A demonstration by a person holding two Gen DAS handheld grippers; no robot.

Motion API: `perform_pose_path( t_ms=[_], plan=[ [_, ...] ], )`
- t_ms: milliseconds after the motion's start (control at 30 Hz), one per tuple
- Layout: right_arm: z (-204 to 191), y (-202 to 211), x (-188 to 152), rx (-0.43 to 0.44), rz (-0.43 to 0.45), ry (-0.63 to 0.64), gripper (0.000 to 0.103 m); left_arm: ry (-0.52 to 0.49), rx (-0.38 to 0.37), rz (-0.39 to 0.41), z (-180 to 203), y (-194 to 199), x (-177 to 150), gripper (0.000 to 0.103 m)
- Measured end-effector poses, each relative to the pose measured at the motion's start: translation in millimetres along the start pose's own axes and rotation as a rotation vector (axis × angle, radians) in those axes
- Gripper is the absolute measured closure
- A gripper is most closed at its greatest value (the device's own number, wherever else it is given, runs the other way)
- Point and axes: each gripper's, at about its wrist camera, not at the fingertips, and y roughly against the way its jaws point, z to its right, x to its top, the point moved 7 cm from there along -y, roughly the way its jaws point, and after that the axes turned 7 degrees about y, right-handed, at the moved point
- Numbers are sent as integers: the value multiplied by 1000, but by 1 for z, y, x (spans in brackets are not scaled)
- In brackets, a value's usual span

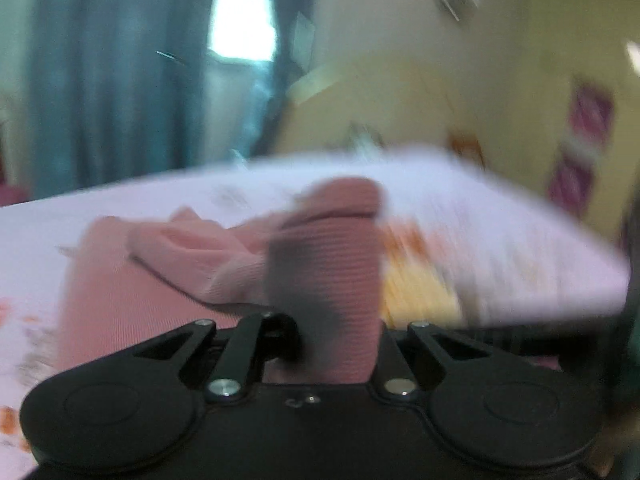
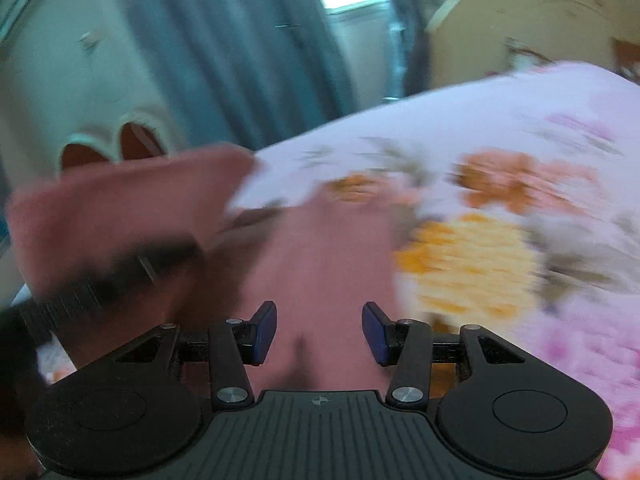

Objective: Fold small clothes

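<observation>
In the left wrist view, one pink cloth [image 1: 168,256] is seen on one bed sheet [image 1: 500,220] with flowers. One fold of the cloth is pinched in the closed left gripper [image 1: 332,300] and stands up in front of the camera. The rest is spread flat on the left, with a bunched part in the middle. The far edge of the bed is seen, with one blue curtain [image 1: 100,80] behind it. Bare sheet is seen on the right.

In the right wrist view, the right gripper [image 2: 319,334] is held open, with nothing pinched. Its two blue pads [image 2: 266,332] are apart over the pink cloth [image 2: 320,260]. One raised flap is seen on the left, with the blurred left gripper [image 2: 104,280] on it. Much bare sheet [image 2: 520,128] is seen on the right.
</observation>
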Motion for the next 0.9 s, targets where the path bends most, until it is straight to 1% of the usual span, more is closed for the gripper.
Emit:
perform_pose_path(
  t_ms=[33, 67, 133, 167, 200, 233, 267, 300, 367, 400, 433, 467, 500, 567, 633, 700, 733, 767, 800, 900],
  plan=[
    [11, 3, -1, -6, -4, -13, 56, -56, 2, -54, 12, -10, -15, 87],
    [19, 7, -1, -7, -5, -26, 56, -79, 20, -74, 15, -13, -23, 81],
    [30, 15, 1, 9, 12, -48, 56, -60, 33, -62, 17, -8, -28, 78],
    [32, 18, 3, 23, 19, -56, 56, -41, 25, -56, 17, -3, -29, 71],
    [32, 20, 5, 52, 25, -67, 56, -30, 15, -57, 18, 3, -29, 60],
    [30, 23, 7, 85, 24, -81, 56, -29, 5, -52, 19, 8, -28, 55],
    [26, 23, 9, 115, 21, -89, 56, -41, -2, -37, 20, 17, -27, 45],
    [20, 22, 12, 150, 18, -89, 56, -58, -2, -22, 20, 24, -27, 40],
    [9, 19, 18, 177, 18, -62, 56, -77, 12, -14, 17, 37, -29, 39],
    [4, 16, 21, 182, 19, -50, 55, -62, 19, -16, 11, 41, -27, 39],
    [1, 12, 23, 185, 18, -44, 45, -35, 23, -14, 5, 47, -24, 39],
    [-2, 8, 25, 185, 20, -38, 25, -2, 35, -4, -4, 52, -20, 38],
    [-6, 4, 27, 184, 24, -25, 22, 26, 56, 12, -14, 57, -17, 37],
    [-10, -12, 29, 168, -1, 10, 23, 64, 110, 29, -33, 59, -13, 36],
    [-13, -28, 29, 174, -20, 16, 23, 110, 164, 33, -55, 58, -8, 36],
    [-14, -42, 30, 171, -41, 28, 23, 154, 190, 54, -71, 58, -3, 36],
    [-16, -49, 30, 165, -51, 36, 30, 162, 208, 58, -78, 54, 2, 36],
    [-15, -55, 29, 166, -62, 40, 51, 167, 229, 59, -85, 52, 4, 36],
    [-15, -60, 29, 160, -78, 45, 58, 175, 244, 59, -91, 52, 4, 36],
    [-16, -66, 29, 144, -73, 68, 60, 202, 268, 59, -104, 51, 2, 36]
  ],
)
